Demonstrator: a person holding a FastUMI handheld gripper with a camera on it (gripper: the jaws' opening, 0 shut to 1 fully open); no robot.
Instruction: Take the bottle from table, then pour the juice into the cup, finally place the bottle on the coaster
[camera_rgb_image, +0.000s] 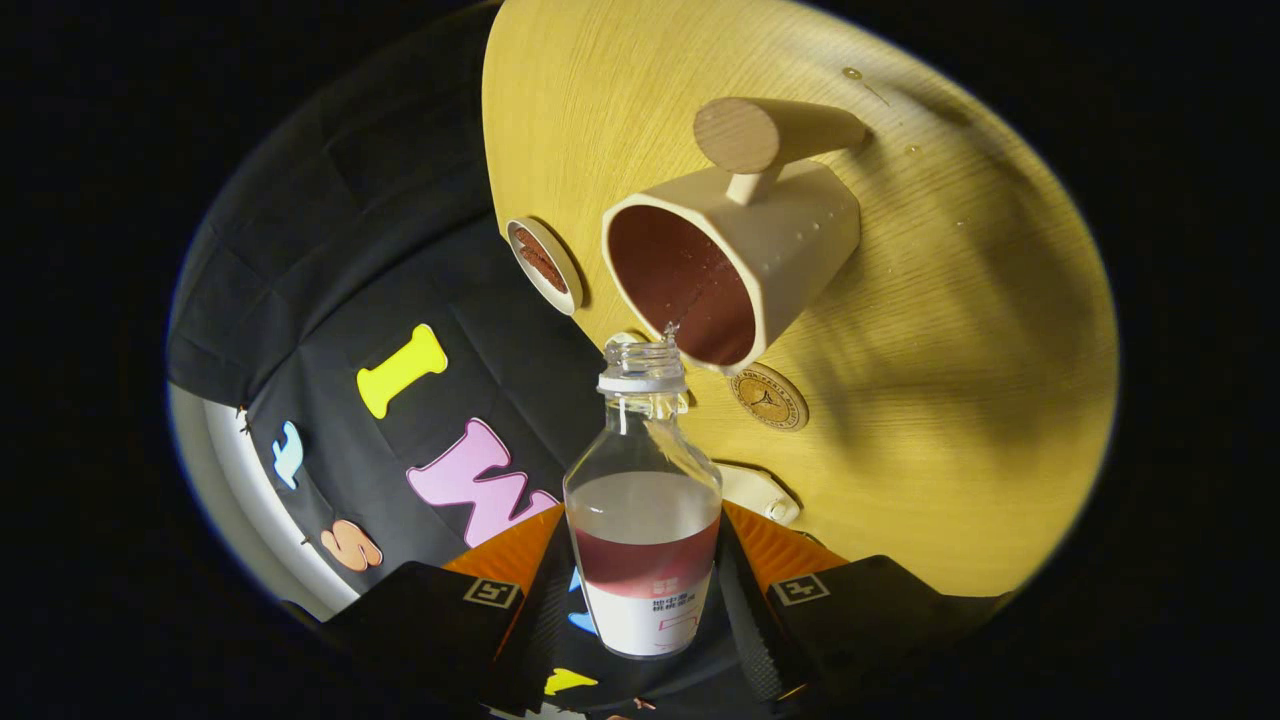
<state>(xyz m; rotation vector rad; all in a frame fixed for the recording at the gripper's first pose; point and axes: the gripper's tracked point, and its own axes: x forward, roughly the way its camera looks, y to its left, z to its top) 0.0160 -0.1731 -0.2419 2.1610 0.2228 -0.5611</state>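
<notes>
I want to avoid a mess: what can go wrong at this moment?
The fingers grip the uncapped bottle, tilted toward the cup. Its mouth sits at the cup's rim, so juice may spill onto the table. The cup already holds juice; more may overfill it.

- Small round white-rimmed dish (545, 265) with reddish-brown contents sits on the wooden table (950, 400).
- Small white piece (760, 492), unidentifiable, lies at 4 o'clock from the dish.
- Droplets (851, 73) lie at 2 o'clock from the dish, well apart.
</notes>
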